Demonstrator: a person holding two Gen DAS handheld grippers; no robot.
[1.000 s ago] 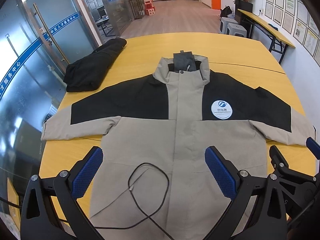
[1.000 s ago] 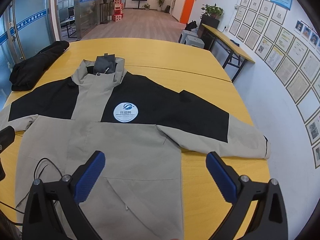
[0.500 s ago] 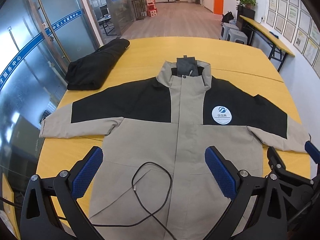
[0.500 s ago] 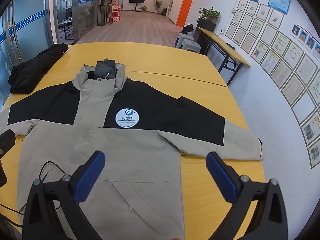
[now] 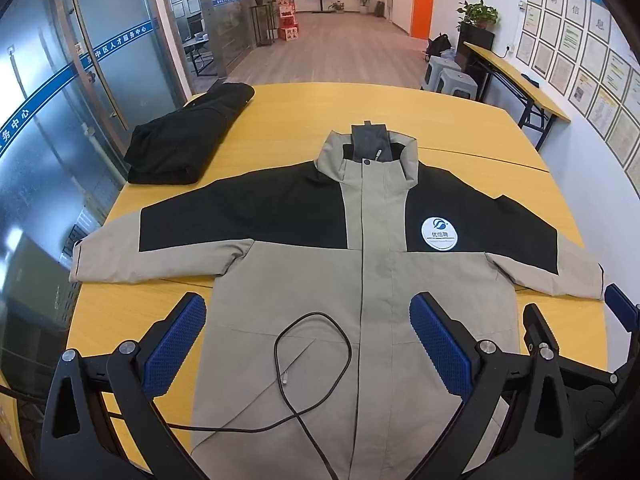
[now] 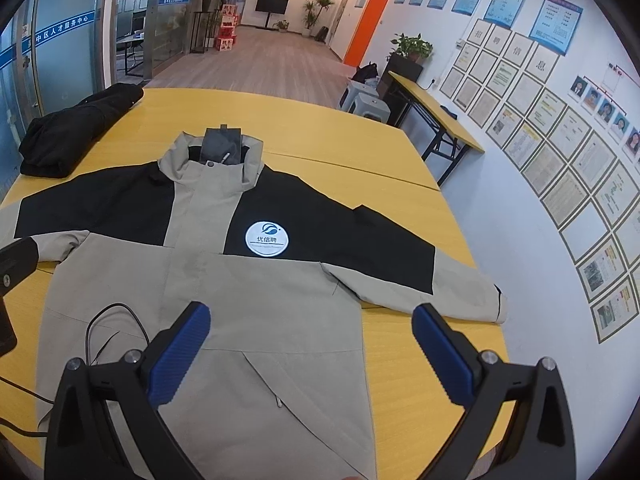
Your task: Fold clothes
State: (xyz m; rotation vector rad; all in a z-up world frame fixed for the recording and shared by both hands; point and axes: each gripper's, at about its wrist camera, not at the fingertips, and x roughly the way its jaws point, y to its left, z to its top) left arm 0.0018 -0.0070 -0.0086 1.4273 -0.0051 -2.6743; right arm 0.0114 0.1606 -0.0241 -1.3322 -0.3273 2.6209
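A big tan and black jacket [image 5: 360, 280] lies flat on the yellow surface [image 5: 360, 112], front side up, filling the middle of both views. Its two sleeves stick straight out, one toward the left of the frame [image 5: 160, 256] and one toward the right [image 6: 420, 276]. The collar points to the top of the frame and the bottom edge is near the cameras. No part of it is folded over, so this jacket is all spread out, and every fold it needs is not there now. In the upper left of the frame sits a black bundle of cloth [image 5: 188, 136], well apart from the jacket. It looks bunched or roughly folded, but it is hard to tell which. A thin black cable [image 5: 312, 344] makes a loop on the lower part of the jacket. The left gripper [image 5: 308, 344] hangs above the bottom of the jacket with its blue jaws spread wide, holding nothing. The right gripper [image 6: 312, 352] hangs above the lower right side of the jacket, and its jaws are spread wide too, with nothing between them. Neither one touches the jacket, as far as the views show.
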